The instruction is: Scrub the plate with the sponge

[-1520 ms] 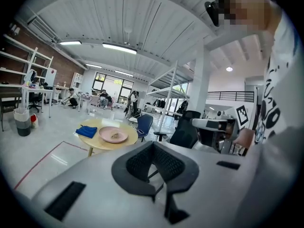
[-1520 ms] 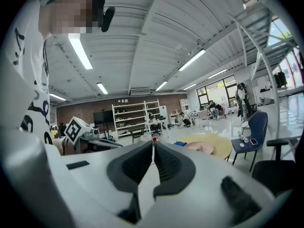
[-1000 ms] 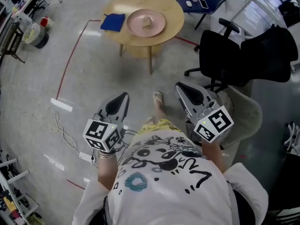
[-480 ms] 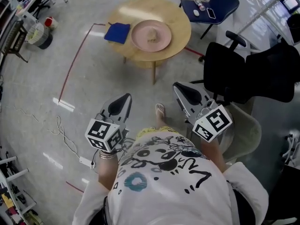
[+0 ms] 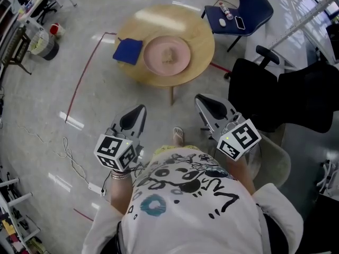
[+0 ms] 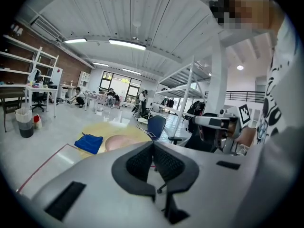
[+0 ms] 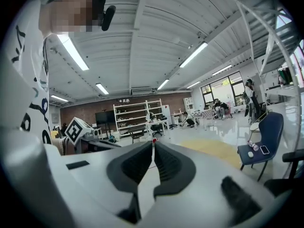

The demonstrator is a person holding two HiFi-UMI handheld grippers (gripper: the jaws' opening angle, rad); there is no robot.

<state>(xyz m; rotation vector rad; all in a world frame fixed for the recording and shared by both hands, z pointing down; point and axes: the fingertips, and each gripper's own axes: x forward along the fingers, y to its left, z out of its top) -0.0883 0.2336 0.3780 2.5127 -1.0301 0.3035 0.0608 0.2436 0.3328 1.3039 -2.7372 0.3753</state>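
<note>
A pink plate point(image 5: 167, 55) with a small tan lump point(image 5: 168, 54) in its middle sits on a round wooden table point(image 5: 201, 38) ahead of me. A blue square pad point(image 5: 128, 51) lies to the plate's left on the table. My left gripper point(image 5: 140, 109) and right gripper point(image 5: 200, 98) are held at waist height, well short of the table, both shut and empty. In the left gripper view the plate point(image 6: 121, 141) and the blue pad point(image 6: 89, 143) show beyond the shut left gripper point(image 6: 153, 144). The right gripper point(image 7: 153, 144) points past the table point(image 7: 218, 148).
Two black office chairs point(image 5: 280, 83) stand right of my path. A blue chair point(image 5: 241, 9) with a phone and a bottle is behind the table. A red tape line point(image 5: 79, 78) and a loose cable point(image 5: 69, 147) cross the floor at left. Shelving and a bin point(image 5: 42, 38) stand at the far left.
The table, plate and blue pad have drawn nearer in the head view as I walk towards them. Both grippers came forward with me and stayed shut.
</note>
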